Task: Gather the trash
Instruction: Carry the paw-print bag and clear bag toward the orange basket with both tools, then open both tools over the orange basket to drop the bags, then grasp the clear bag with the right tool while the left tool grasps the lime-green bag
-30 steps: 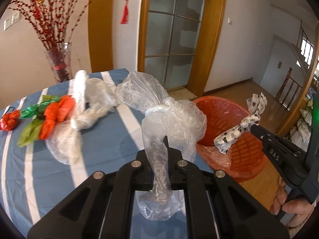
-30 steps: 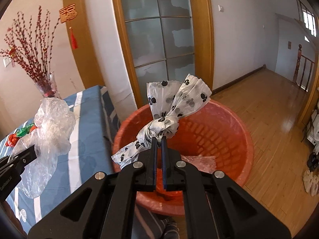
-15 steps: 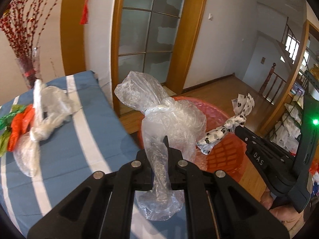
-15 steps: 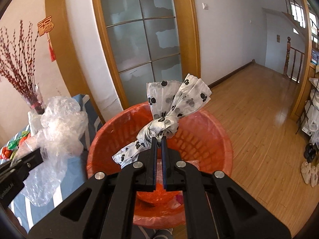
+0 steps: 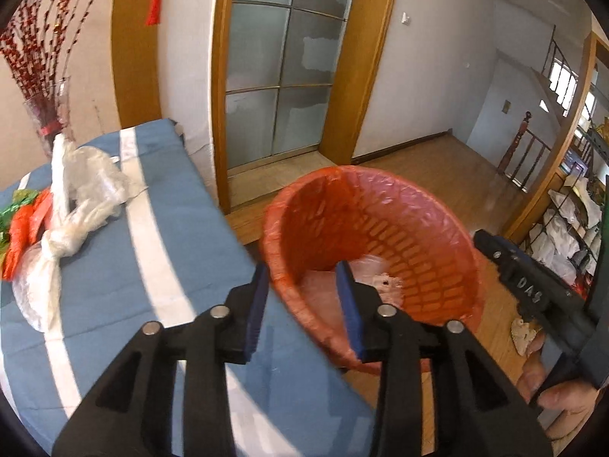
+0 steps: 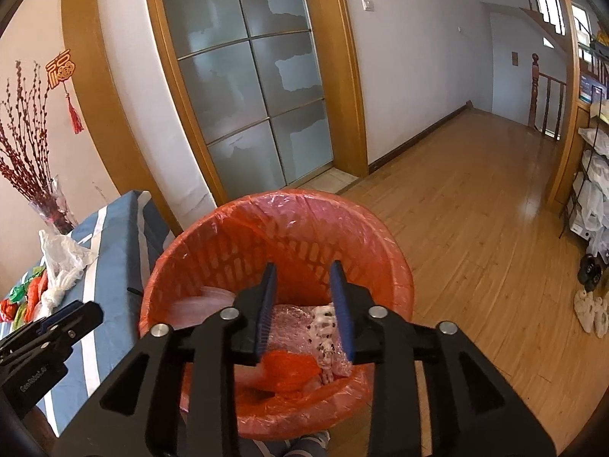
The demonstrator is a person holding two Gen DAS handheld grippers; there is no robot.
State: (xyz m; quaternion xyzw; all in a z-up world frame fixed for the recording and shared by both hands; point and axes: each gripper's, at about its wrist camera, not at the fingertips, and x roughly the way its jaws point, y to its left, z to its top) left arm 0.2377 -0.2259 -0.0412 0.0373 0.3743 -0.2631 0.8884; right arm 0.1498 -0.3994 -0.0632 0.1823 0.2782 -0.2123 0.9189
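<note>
While just opening, both jaws part-open, empty

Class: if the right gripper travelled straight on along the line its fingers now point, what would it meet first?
Probably the trash lying in the red basket: the open right gripper points down into it, at the paw-print bag there. Depth is uncertain.

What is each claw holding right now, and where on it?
Nothing. The left claw and right claw have just been opening, with nothing between the jaws; the paw-print bag lies in the red basket.
</note>
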